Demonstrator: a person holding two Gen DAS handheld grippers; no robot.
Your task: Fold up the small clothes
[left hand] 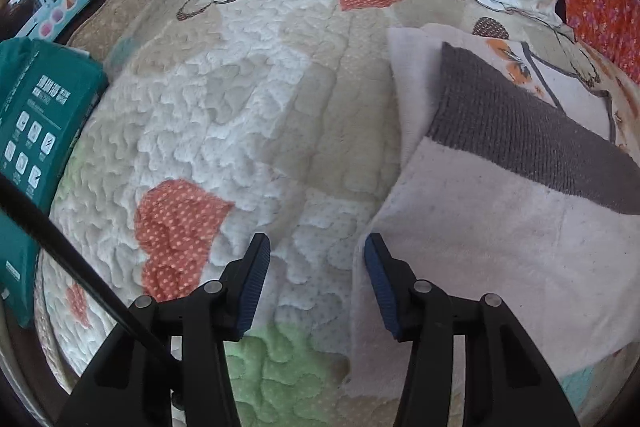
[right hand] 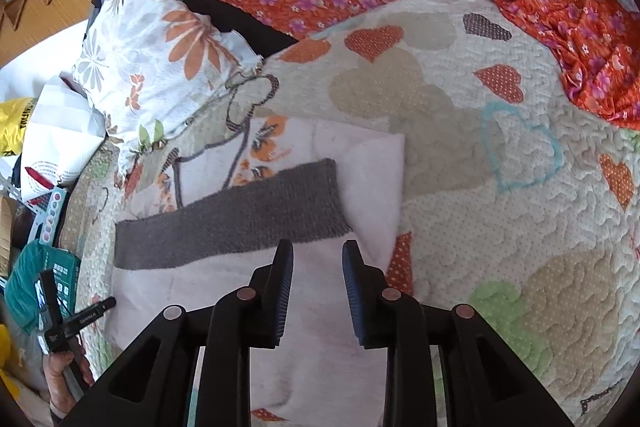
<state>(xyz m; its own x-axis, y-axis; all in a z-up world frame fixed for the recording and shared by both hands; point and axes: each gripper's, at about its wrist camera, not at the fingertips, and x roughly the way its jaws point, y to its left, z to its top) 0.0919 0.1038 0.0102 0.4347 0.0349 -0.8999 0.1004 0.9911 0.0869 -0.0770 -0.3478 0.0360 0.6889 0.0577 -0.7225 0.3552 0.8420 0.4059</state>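
1. The pale pink fleece garment with a grey knitted band lies flat on the quilted heart-patterned bedspread, apparently laid out ready for folding.
2. The left gripper hangs spread, empty, beside the garment's left edge.
3. The right gripper hovers spread, empty, above its near middle.

Print on the teal box is too blurred to read.

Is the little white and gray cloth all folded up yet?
Partly. The white cloth with the gray band already lies doubled over on the quilt. The left gripper and right gripper are both open, holding nothing. Further folds may remain.
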